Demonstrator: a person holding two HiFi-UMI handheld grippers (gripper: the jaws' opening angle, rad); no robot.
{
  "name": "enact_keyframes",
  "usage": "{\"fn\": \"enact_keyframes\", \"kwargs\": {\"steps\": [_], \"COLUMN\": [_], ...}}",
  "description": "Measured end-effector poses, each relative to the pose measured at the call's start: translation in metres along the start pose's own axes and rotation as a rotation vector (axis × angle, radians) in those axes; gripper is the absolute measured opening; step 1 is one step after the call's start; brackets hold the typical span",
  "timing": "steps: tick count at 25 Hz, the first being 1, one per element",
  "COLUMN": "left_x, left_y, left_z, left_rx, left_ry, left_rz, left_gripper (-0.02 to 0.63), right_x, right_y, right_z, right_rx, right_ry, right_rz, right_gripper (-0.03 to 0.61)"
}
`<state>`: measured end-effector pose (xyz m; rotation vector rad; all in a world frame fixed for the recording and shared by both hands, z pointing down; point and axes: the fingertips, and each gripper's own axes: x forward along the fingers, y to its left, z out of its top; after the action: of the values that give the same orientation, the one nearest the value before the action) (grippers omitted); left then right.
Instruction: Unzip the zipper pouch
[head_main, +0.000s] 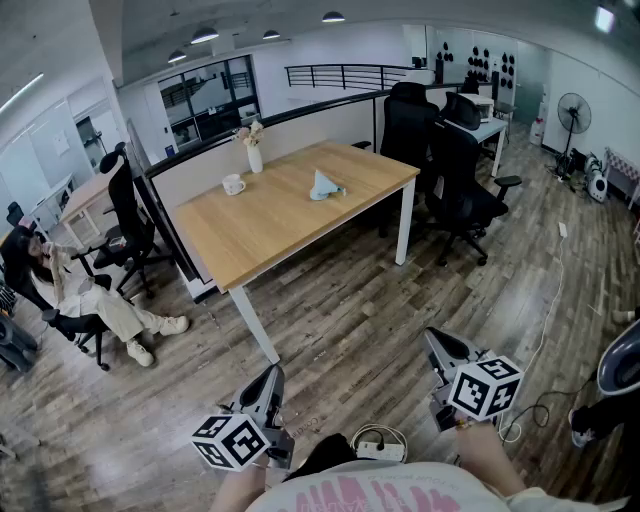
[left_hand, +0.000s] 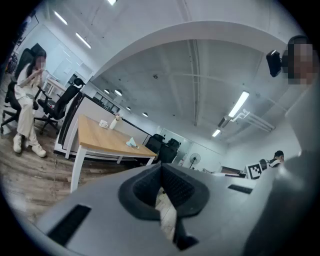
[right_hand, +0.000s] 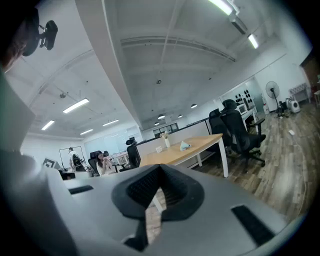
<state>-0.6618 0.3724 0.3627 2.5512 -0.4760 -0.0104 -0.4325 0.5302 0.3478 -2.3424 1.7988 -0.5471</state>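
Left gripper (head_main: 271, 374) (left_hand: 161, 168): jaws closed tip to tip, nothing between them. Right gripper (head_main: 433, 338) (right_hand: 159, 168): likewise closed and empty.

Zipper pouch (head_main: 325, 186) (left_hand: 131, 142) (right_hand: 185, 145): pale blue, lying on the table (head_main: 290, 225), well ahead of both pairs of jaws. It is too small to make out its zipper.

Cup (head_main: 233, 184) and vase (head_main: 254, 157): beyond the pouch, near the table's far edge.

Floor (head_main: 340, 300): open boards between the jaws and the table's near edge.

Office chairs (head_main: 455, 180): at the table's right end.
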Motion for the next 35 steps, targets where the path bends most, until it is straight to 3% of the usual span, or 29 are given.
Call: {"fn": "enact_keyframes", "kwargs": {"steps": [13, 19, 26, 29, 35], "left_x": [0.106, 0.172, 0.244, 0.273, 0.315], "left_y": [0.088, 0.149, 0.2, 0.215, 0.227], "left_z": [0.037, 0.094, 0.153, 0.153, 0.126], "left_rx": [-0.032, -0.048, -0.021, -0.035, -0.071], "left_ry": [0.058, 0.045, 0.035, 0.039, 0.166], "left_rz": [-0.009, -0.008, -0.062, -0.079, -0.1], "left_gripper": [0.003, 0.002, 0.003, 0.003, 0.003], "right_x": [0.133, 0.219, 0.314, 0.342, 0.366], "right_y": [-0.028, -0.03, -0.035, -0.047, -0.081], "right_z": [0.006, 0.042, 0.085, 0.069, 0.05], "right_rx": [0.042, 0.073, 0.141, 0.131, 0.213], "right_ry": [0.054, 0.023, -0.073, -0.022, 0.034], "right_rz": [-0.041, -0.053, -0.039, -0.065, -0.131], "right_gripper": [-0.005, -0.005, -0.003, -0.003, -0.003]}}
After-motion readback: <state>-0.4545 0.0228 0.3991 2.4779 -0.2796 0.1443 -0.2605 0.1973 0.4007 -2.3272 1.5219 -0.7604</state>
